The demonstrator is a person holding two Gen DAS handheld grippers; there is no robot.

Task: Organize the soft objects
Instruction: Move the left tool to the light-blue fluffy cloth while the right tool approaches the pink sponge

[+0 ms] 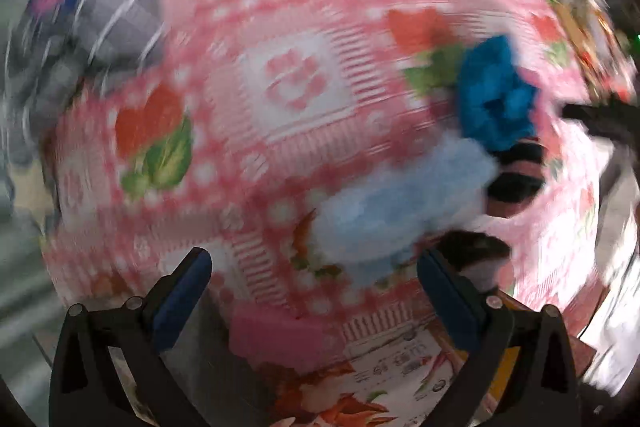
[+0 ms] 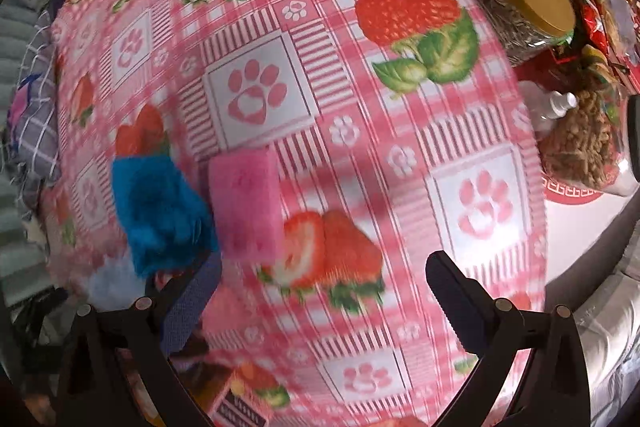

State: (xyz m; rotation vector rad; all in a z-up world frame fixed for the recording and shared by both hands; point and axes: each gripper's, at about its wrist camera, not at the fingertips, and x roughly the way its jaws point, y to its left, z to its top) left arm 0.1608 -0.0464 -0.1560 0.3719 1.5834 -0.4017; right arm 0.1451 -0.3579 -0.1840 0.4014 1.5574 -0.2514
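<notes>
Left hand-held gripper (image 1: 314,277): wide open, empty — pale-blue fluff (image 1: 394,203) visible here only.
Right hand-held gripper (image 2: 324,287): wide open, empty.
Pink sponge (image 2: 246,203): touching blue fuzzy cloth (image 2: 160,215).
Lidded jar (image 2: 524,11): right view only — counter (image 2: 280,39) far corner.

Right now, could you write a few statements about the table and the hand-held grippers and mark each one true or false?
1. The pink sponge lies on the tablecloth beside the blue fluffy cloth. True.
2. The right hand-held gripper is clamped on the sponge. False: its jaws stand open and empty.
3. The jar has a gold lid. True.
4. The left hand-held gripper holds the light blue cloth. False: it is open, with the cloth lying ahead of it.
5. The tablecloth is plain white. False: it is pink check with strawberries and paw prints.
</notes>
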